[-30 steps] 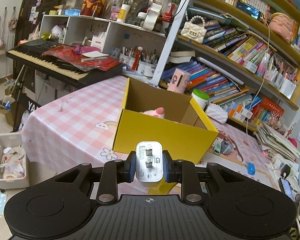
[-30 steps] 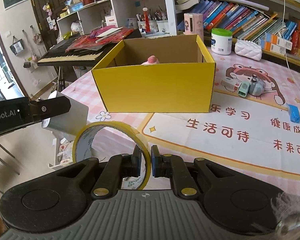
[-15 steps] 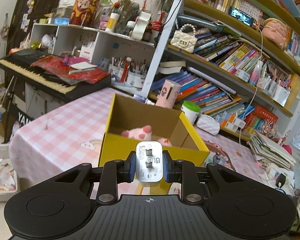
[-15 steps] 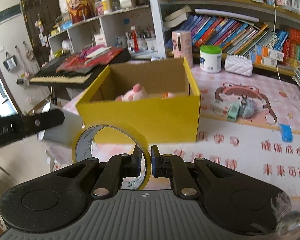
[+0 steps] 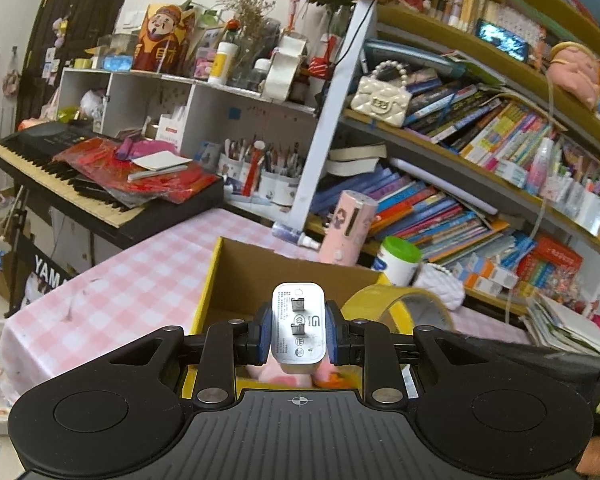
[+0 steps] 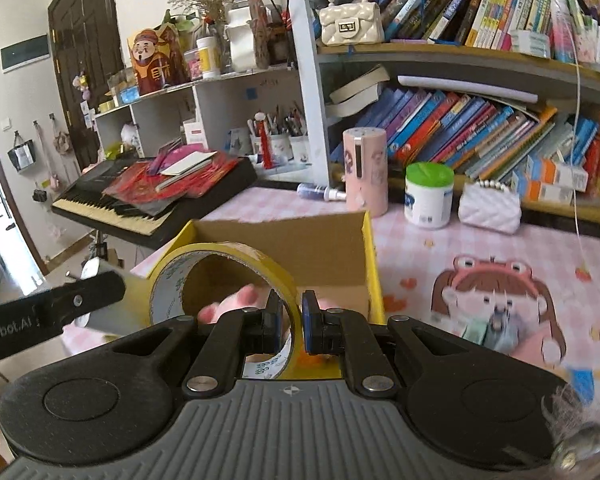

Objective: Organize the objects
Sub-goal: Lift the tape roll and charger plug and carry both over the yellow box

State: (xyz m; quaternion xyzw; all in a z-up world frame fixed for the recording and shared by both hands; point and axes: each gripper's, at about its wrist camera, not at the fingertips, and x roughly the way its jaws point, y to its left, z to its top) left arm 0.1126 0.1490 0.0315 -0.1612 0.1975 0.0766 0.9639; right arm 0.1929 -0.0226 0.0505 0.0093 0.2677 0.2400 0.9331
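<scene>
1. The left gripper (image 5: 299, 326) is clamping a white plug (image 5: 299, 324) between its blue pads, prong face toward the camera; it is hanging over the near edge of the box (image 5: 236, 280).
2. The right gripper (image 6: 291, 322) is pinching the wall of a yellow tape roll (image 6: 224, 264), one pad inside the ring and one outside; the roll is standing on edge, spreading toward 10 o'clock from the pads.
3. The box, yellow outside and plain cardboard inside, is sitting open on the pink checked tablecloth (image 5: 140, 280). In the left view the tape roll (image 5: 384, 306) is showing at 2 o'clock from the plug, above the box's right side.
4. A pink soft toy (image 6: 244, 300) is lying inside the box, seen through the ring of the tape.
5. In the right view the left gripper's black finger (image 6: 60, 304) is reaching in from 9 o'clock.
6. Beyond the box, at 1 o'clock, a pink cylinder (image 6: 364, 172), a green-lidded jar (image 6: 428, 196) and a white quilted purse (image 6: 488, 208) are standing along the bookshelf (image 6: 460, 60).
7. A keyboard (image 5: 80, 184) is standing at 10 o'clock off the table's corner.
</scene>
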